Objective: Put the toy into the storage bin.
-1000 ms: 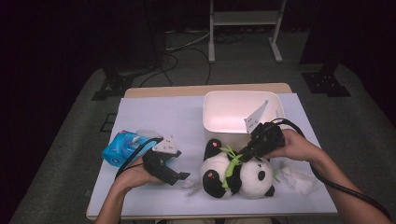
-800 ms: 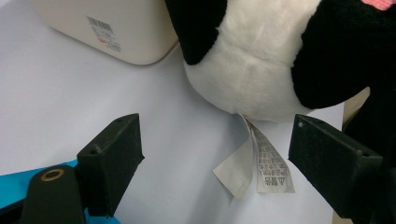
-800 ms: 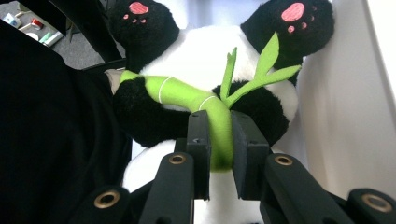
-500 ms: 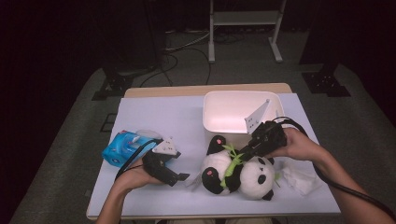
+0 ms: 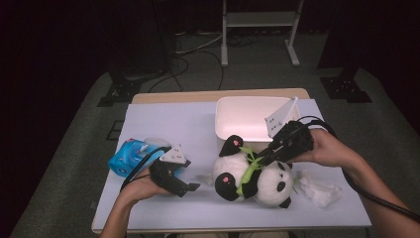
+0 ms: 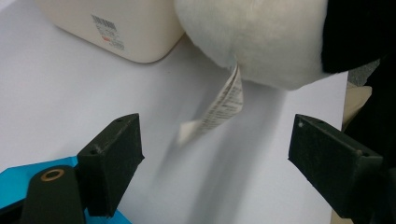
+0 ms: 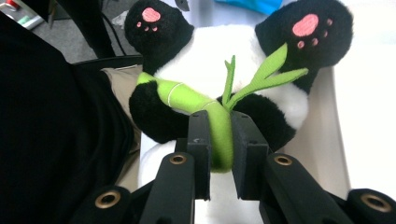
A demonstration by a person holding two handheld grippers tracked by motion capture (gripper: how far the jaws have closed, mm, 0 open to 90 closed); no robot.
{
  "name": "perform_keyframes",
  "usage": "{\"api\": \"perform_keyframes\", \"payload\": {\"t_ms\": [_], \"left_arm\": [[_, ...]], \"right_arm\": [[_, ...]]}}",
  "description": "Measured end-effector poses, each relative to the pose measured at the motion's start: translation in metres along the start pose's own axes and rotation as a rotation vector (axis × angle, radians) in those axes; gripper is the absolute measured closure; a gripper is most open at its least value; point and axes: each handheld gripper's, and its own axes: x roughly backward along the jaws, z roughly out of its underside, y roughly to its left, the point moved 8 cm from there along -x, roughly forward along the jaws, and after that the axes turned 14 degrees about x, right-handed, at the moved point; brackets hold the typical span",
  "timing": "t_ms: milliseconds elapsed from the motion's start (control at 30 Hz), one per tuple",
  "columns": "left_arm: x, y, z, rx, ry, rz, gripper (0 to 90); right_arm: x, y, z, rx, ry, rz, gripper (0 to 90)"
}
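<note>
Plush panda (image 5: 257, 178) on its back, feet toward left gripper (image 5: 190, 187), jaws apart, right gripper (image 5: 262, 159) clamping its bamboo stalk (image 7: 219, 128)

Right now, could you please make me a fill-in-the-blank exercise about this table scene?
1. The right gripper is shut on the panda's green ____ stalk.
2. The left gripper has its jaws ____.
3. The white bin stands ____ the panda.
4. The tissue pack is ____ in colour.

Missing words: bamboo; open; behind; blue
</note>
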Motion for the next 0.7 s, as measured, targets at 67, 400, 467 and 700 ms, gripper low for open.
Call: {"api": "perform_keyframes", "payload": {"t_ms": [67, 400, 467, 700], "left_arm": [[0.001, 0.0, 0.0, -0.002, 0.0, -0.003, 16.6], [0.002, 0.001, -0.003, -0.006, -0.003, 0.003, 16.6], [0.002, 0.001, -0.004, -0.008, -0.004, 0.002, 16.6], [-0.001, 0.002, -0.005, -0.004, -0.002, 0.004, 16.6]], "right_arm": [[0.005, 0.001, -0.002, 0.0, 0.002, 0.008, 78.6], [0.033, 0.003, -0.015, 0.013, 0.008, 0.062, 78.5], [0.04, 0.004, -0.018, 0.02, 0.009, 0.069, 78.5], [0.067, -0.001, -0.026, 0.025, 0.019, 0.115, 78.5]]}}
